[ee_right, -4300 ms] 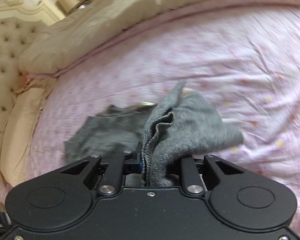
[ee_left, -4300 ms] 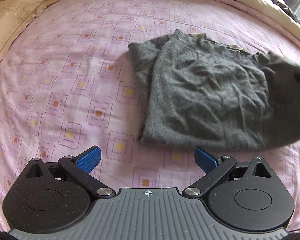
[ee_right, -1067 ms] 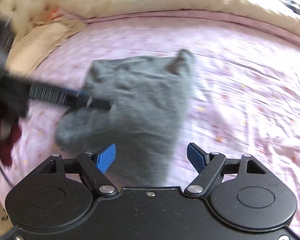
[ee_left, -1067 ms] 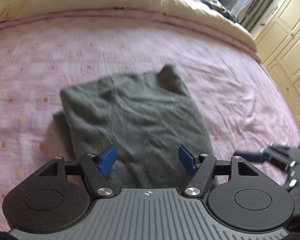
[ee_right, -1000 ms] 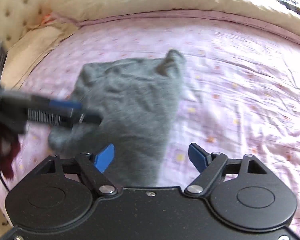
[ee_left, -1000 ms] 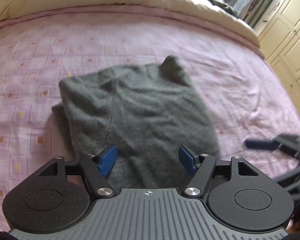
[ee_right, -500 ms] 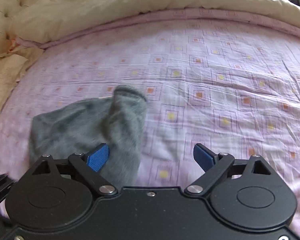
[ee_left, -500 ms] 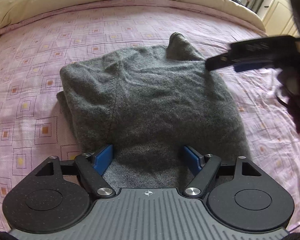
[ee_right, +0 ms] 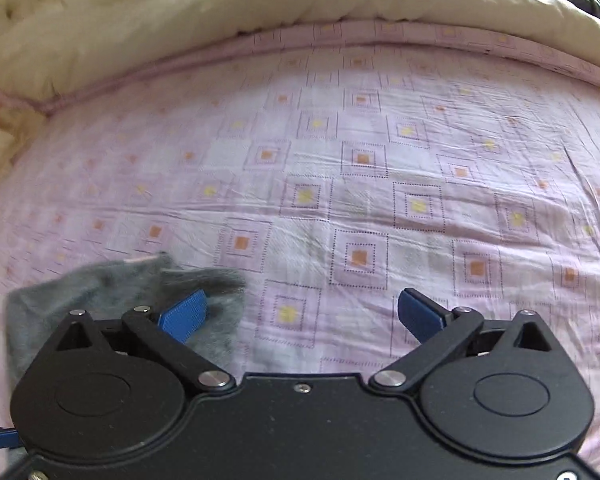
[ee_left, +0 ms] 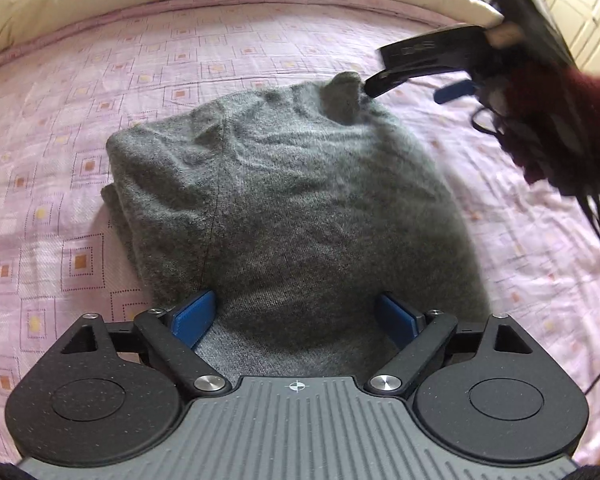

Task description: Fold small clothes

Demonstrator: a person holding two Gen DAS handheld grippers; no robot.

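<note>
Your left gripper [ee_left: 296, 316] straddles the near edge of the garment [ee_left: 284, 208] with its jaws spread; clench now and you may catch only the top layer and peel the fold apart. Your right gripper [ee_right: 300, 312] is released too, beside the upturned far corner, seemingly not touching. The grey knit lies folded mid-bed [ee_left: 60, 208].

- Soft daylight, bright overall.
- Strong fisheye bending at edges, dark corners.
- Right gripper [ee_left: 436, 76] motion-blurred in left view.
- Grey garment [ee_right: 112, 296] smeared in right view.
</note>
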